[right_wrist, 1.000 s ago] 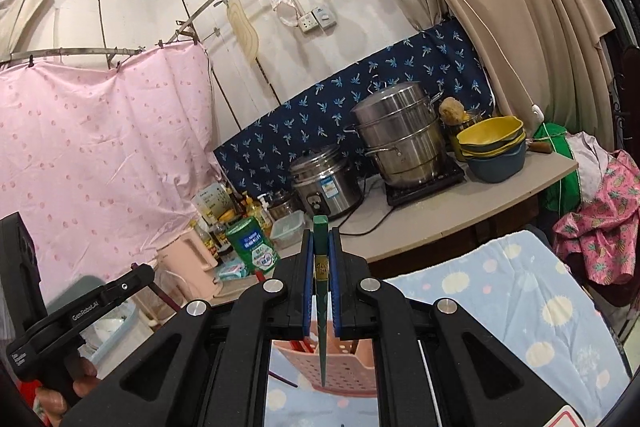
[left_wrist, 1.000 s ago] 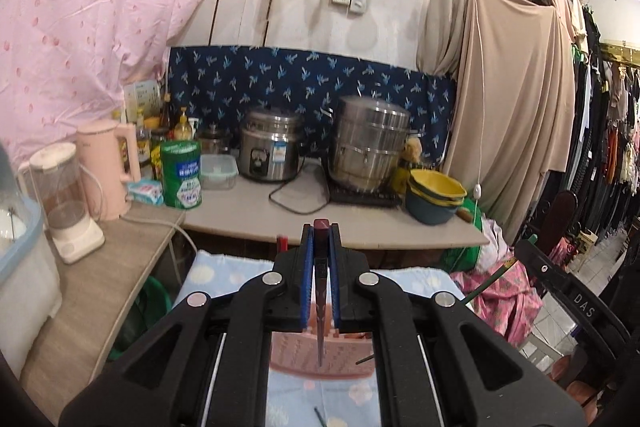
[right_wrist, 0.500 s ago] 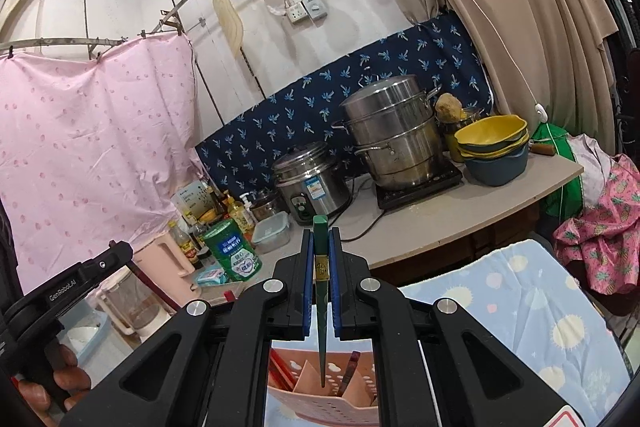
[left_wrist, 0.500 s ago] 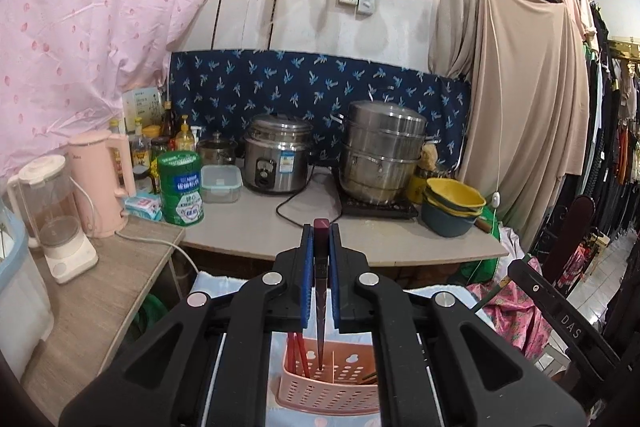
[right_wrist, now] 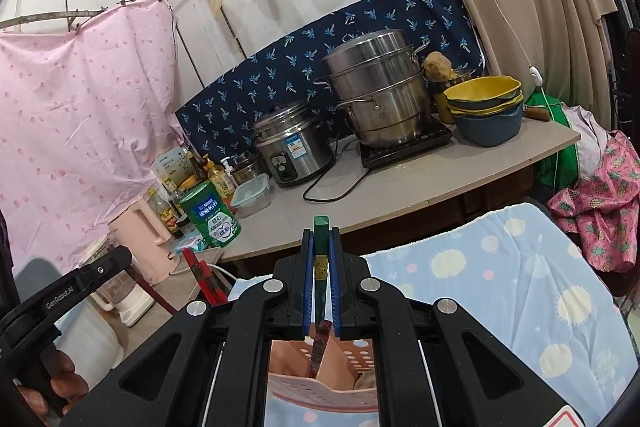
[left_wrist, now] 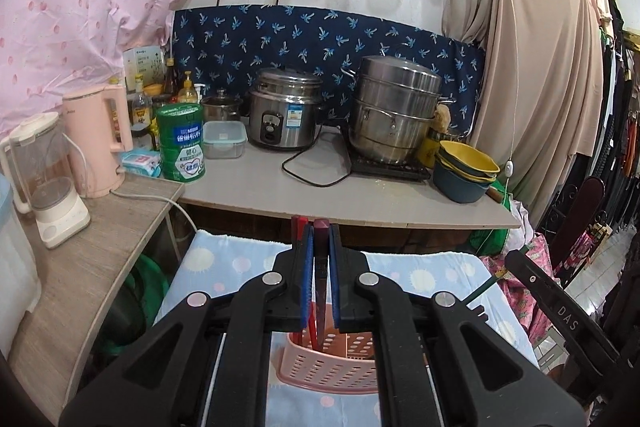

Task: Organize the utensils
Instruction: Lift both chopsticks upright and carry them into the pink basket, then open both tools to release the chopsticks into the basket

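Observation:
My left gripper [left_wrist: 320, 231] is shut on a dark red utensil handle [left_wrist: 321, 263] that stands upright, its lower end inside the pink perforated basket [left_wrist: 328, 367] below. Another red handle [left_wrist: 298, 227] stands just left of it. My right gripper [right_wrist: 321, 235] is shut on a green utensil handle [right_wrist: 321, 227], held upright above the same pink basket [right_wrist: 320, 387]. A dark red handle [right_wrist: 320, 343] rests in a basket compartment under it. The left gripper's body [right_wrist: 68, 291] and red utensils [right_wrist: 200, 275] show at the left of the right wrist view.
The basket sits on a blue spotted cloth [right_wrist: 500, 287]. Behind is a counter [left_wrist: 320, 195] with a rice cooker [left_wrist: 286, 115], steamer pot [left_wrist: 394, 111], stacked bowls [left_wrist: 466, 167], green tin [left_wrist: 180, 143], kettle [left_wrist: 98, 139] and blender [left_wrist: 44, 179]. Clothes hang at the right.
Both grippers have lowered toward the basket. The left utensil's lower end has gone down into the basket; the basket now shows lower and closer in both views.

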A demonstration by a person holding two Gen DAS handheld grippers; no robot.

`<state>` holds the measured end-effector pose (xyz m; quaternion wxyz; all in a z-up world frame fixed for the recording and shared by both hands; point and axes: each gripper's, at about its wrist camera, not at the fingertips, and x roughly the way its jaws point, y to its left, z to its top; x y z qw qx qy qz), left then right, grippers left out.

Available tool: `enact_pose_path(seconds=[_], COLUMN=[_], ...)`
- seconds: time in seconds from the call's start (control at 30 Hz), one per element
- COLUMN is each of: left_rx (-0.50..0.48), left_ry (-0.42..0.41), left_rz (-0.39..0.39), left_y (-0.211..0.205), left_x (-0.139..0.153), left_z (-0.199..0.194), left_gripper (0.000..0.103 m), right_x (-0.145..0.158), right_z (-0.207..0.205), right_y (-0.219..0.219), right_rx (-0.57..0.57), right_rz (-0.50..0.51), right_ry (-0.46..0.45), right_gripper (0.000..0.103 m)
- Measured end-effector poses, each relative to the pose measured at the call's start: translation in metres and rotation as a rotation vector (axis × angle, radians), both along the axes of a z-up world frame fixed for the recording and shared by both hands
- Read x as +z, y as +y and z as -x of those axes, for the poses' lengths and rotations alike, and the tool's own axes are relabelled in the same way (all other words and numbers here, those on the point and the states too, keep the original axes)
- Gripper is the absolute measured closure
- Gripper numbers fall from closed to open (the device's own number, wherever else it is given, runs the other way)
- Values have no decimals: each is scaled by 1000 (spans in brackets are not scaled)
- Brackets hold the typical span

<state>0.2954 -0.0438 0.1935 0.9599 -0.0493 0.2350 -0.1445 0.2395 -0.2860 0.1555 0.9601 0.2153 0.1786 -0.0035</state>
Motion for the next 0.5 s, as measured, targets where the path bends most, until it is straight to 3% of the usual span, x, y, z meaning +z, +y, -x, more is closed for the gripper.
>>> enact_pose_path(seconds=[0.23, 0.5], left_rx=[17, 24], left_ry=[30, 34], left_rz=[-3, -6], left_y=[0, 0], left_x=[-12, -14], left_z=[-2, -1], left_gripper=[94, 79], right_x=[-10, -9], right_z=[-4, 1], right_y=[1, 0], right_rx=[7, -6], right_rz=[2, 5], right_ry=[28, 24], right_gripper=[94, 90])
